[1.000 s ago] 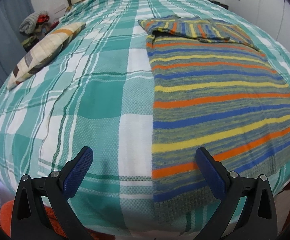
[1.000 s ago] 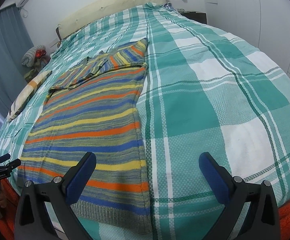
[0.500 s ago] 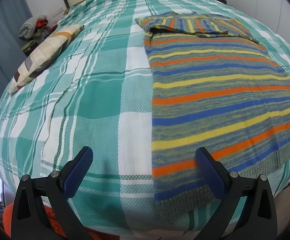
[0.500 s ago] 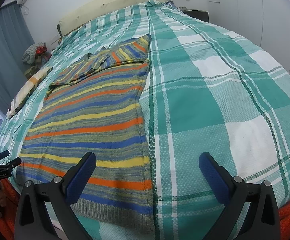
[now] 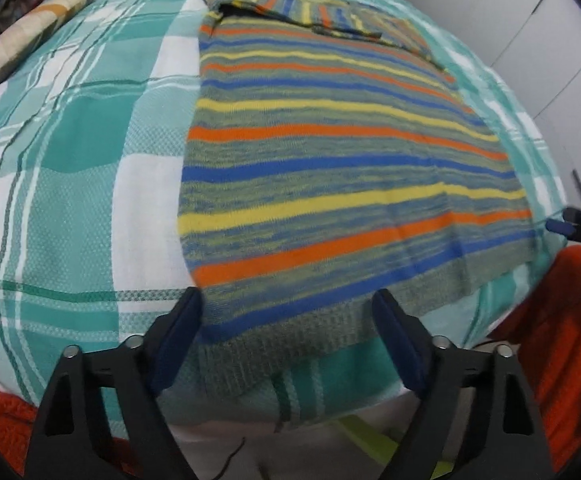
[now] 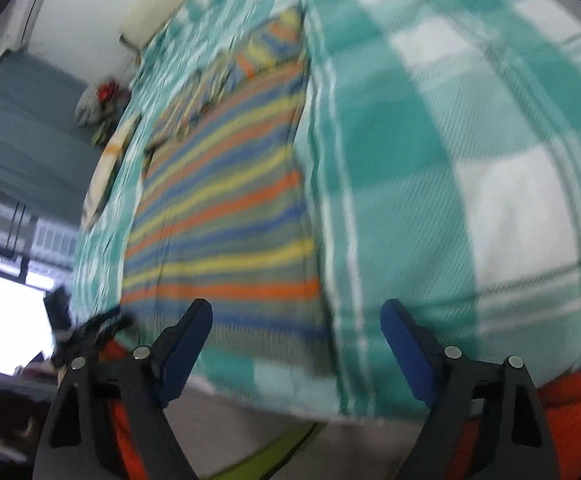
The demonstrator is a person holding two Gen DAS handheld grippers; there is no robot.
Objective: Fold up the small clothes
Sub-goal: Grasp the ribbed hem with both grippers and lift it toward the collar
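Note:
A knit sweater (image 5: 330,168) striped in orange, yellow, blue and grey-green lies flat on the bed, its sleeves folded across the far end. My left gripper (image 5: 288,314) hovers over the near left corner of the hem. Its jaws are closing, the hem lies below and between them, and the pads do not press on it. In the blurred right wrist view the sweater (image 6: 226,208) runs away from me. My right gripper (image 6: 296,320) hangs over the near right hem corner, jaws closing, nothing pinched. Each gripper shows small in the other's view: the right gripper (image 5: 570,226), the left gripper (image 6: 90,328).
The bed wears a green and white plaid cover (image 5: 70,152). A patterned pillow (image 5: 26,36) lies at the far left, with a pile of clothes (image 6: 98,100) beyond it. White cupboard doors (image 5: 530,40) stand to the right. Orange fabric (image 5: 562,320) shows by the bed's near edge.
Both views have tipped down toward the sweater's near hem. Both pairs of jaws stand narrower than before. The right wrist view has rolled and blurred with motion.

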